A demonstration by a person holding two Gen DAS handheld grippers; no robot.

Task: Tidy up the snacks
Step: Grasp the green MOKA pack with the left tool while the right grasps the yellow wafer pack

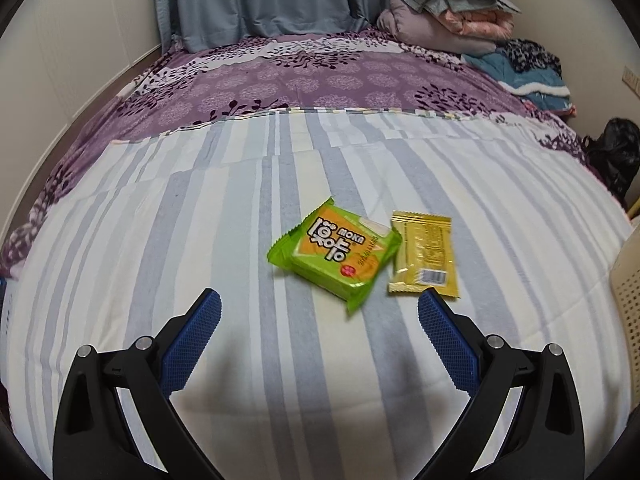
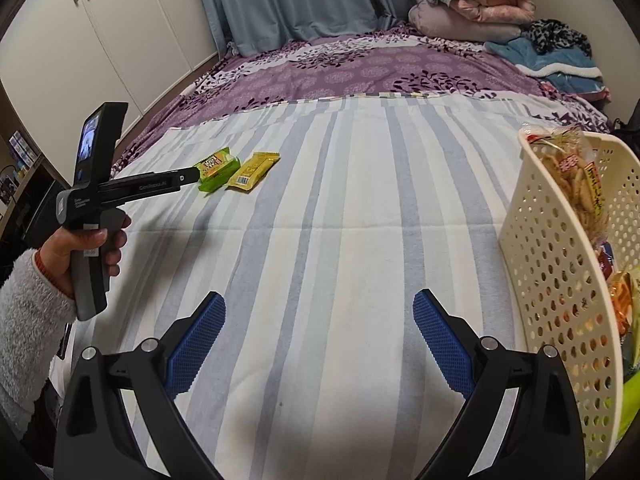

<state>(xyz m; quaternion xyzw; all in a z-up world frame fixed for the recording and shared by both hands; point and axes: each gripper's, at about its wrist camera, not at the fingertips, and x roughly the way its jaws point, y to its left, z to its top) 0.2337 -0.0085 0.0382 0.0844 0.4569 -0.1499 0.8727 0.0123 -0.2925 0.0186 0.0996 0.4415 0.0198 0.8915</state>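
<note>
A green snack packet (image 1: 338, 254) lies on the striped bed cover, with a yellow packet (image 1: 426, 256) touching its right side. My left gripper (image 1: 320, 306) is open and empty, just short of both packets. In the right wrist view the left gripper (image 2: 188, 178) reaches toward the green packet (image 2: 216, 170) and yellow packet (image 2: 254, 171). My right gripper (image 2: 319, 312) is open and empty over the cover, left of a cream perforated basket (image 2: 560, 264) that holds a bag of crackers (image 2: 576, 184) and other snacks.
The striped cover (image 1: 280, 360) lies over a purple floral sheet (image 1: 300, 80). Folded blankets (image 1: 452, 12) and clothes (image 1: 532, 72) are piled at the far right. Curtains (image 2: 288, 0) hang behind; white wardrobe doors (image 2: 100, 28) stand at left. The basket's edge (image 1: 628, 300) shows at right.
</note>
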